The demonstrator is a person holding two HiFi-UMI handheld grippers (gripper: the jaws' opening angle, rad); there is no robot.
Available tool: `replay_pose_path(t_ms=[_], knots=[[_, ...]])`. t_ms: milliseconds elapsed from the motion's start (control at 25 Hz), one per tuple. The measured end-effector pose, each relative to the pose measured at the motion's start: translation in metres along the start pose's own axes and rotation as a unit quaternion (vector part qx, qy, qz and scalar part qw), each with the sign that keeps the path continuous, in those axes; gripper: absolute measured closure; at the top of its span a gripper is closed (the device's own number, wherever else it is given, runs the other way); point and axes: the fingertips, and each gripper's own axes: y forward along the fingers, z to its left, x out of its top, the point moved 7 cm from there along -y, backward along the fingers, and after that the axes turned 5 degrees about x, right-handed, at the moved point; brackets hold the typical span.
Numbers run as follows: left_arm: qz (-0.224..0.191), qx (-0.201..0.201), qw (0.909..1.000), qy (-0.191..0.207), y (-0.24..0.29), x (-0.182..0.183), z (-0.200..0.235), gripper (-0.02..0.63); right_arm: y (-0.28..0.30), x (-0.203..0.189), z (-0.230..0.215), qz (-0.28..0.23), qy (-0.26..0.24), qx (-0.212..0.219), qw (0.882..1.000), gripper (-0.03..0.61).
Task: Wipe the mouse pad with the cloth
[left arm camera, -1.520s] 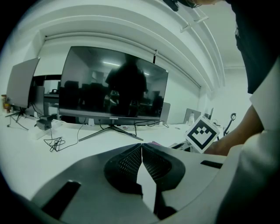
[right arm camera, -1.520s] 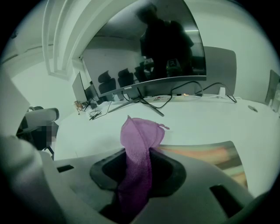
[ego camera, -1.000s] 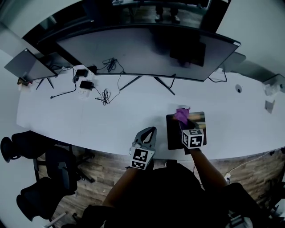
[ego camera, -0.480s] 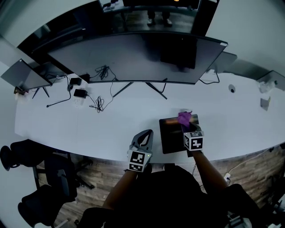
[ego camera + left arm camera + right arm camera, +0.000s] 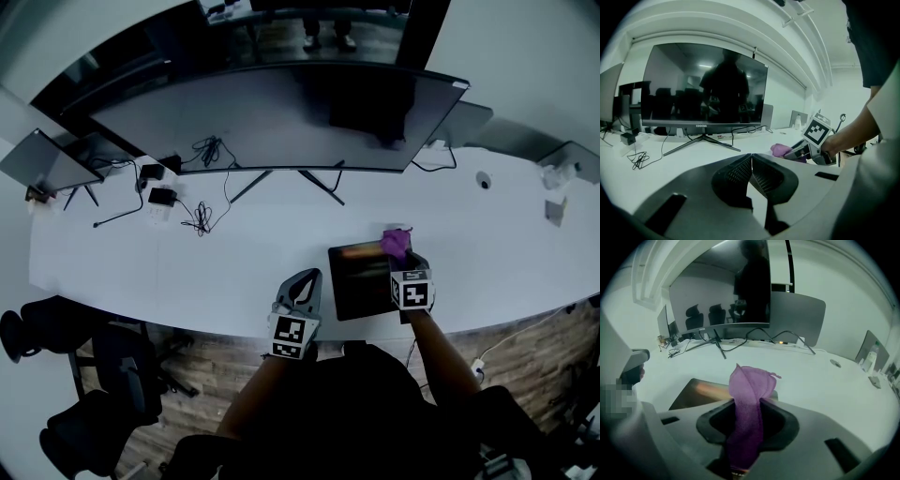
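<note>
My right hand-held gripper (image 5: 746, 426) is clamped on a soft purple cloth (image 5: 749, 389). Its own view shows the jaws pressed onto the fabric, which rises between them in a peaked fold (from the head view it is only a small purple lump). The cloth is over the far right part of the dark rectangular mouse pad (image 5: 357, 277), which lies on the white desk (image 5: 187, 258) close to its front edge. I cannot tell whether the fabric touches the pad.

My left hand-held gripper (image 5: 751, 169) has its jaws pressed together with nothing between them. In the head view it sits at the desk's front edge, just left of the pad. Its camera catches the right gripper side-on, the cloth poking out ahead of it. A wide black monitor (image 5: 281, 112) stands behind, with a tangle of black cables (image 5: 199, 219) to its left.
</note>
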Motion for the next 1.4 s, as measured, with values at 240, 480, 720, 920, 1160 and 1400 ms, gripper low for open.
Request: replay_pose_path(t_ms=[240,480,720,920,1160,1400], knots=[[-0.008,0.013,0.9999,-0.007,-0.002,0.001,0.003,0.592,0.001,-0.005,-0.016,0.012,-0.004,-0.026,1.000,0.445],[-0.018,0.019,0.9996,-0.005,-0.012,0.007,0.008,0.592,0.000,-0.008,-0.018,0.006,-0.007,-0.037,0.999,0.445],[-0.019,0.041,0.9987,-0.024,-0.027,0.004,0.022,0.592,-0.007,-0.004,-0.004,-0.004,-0.019,-0.026,0.999,0.445],[-0.024,0.047,0.9984,-0.019,-0.034,0.003,0.032,0.592,-0.020,-0.003,0.020,-0.021,-0.011,-0.002,1.000,0.445],[-0.022,0.055,0.9980,-0.022,-0.044,0.002,0.038,0.592,-0.031,0.004,0.062,-0.045,-0.027,0.039,0.998,0.445],[-0.002,0.057,0.9980,-0.026,-0.050,-0.008,0.043,0.592,-0.027,-0.004,0.101,-0.035,-0.023,0.082,0.996,0.445]])
